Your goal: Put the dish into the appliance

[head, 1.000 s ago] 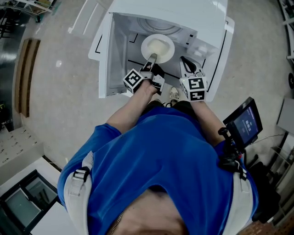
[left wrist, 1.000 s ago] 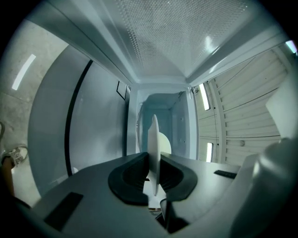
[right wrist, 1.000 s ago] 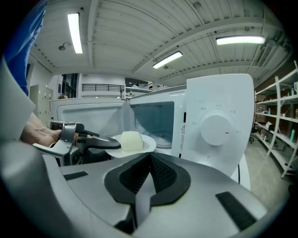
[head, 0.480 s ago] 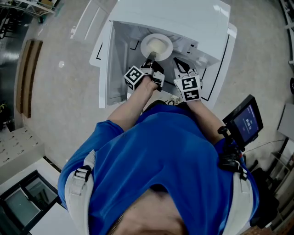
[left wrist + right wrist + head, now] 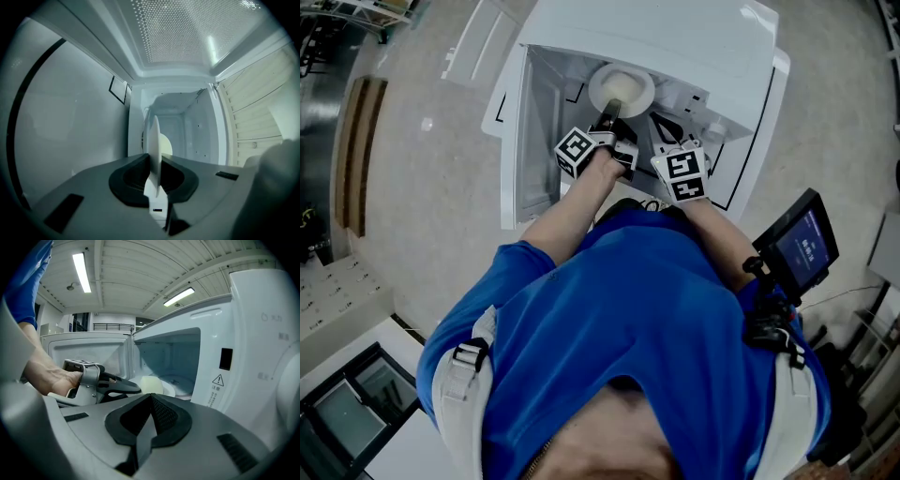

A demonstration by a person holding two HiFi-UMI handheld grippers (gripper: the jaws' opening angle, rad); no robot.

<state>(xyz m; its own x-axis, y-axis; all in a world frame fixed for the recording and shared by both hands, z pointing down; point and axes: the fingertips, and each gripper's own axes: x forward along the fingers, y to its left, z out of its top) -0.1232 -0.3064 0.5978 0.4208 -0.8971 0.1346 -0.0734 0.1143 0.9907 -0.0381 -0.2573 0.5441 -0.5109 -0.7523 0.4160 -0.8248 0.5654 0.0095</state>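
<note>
1. The round white ceramic plate sits clamped by its near rim between the jaws of the left gripper, just inside the cavity of the boxy white microwave oven.
2. The plate is smooth and glossy and carries a pale rounded lump of food. The oven's walls are plain white and its ceiling is perforated.
3. The bare left forearm reaches forward, with its gripper almost level.
4. The right gripper hangs just beside it at the opening, tilted down, its jaws pressed together on nothing.
</note>
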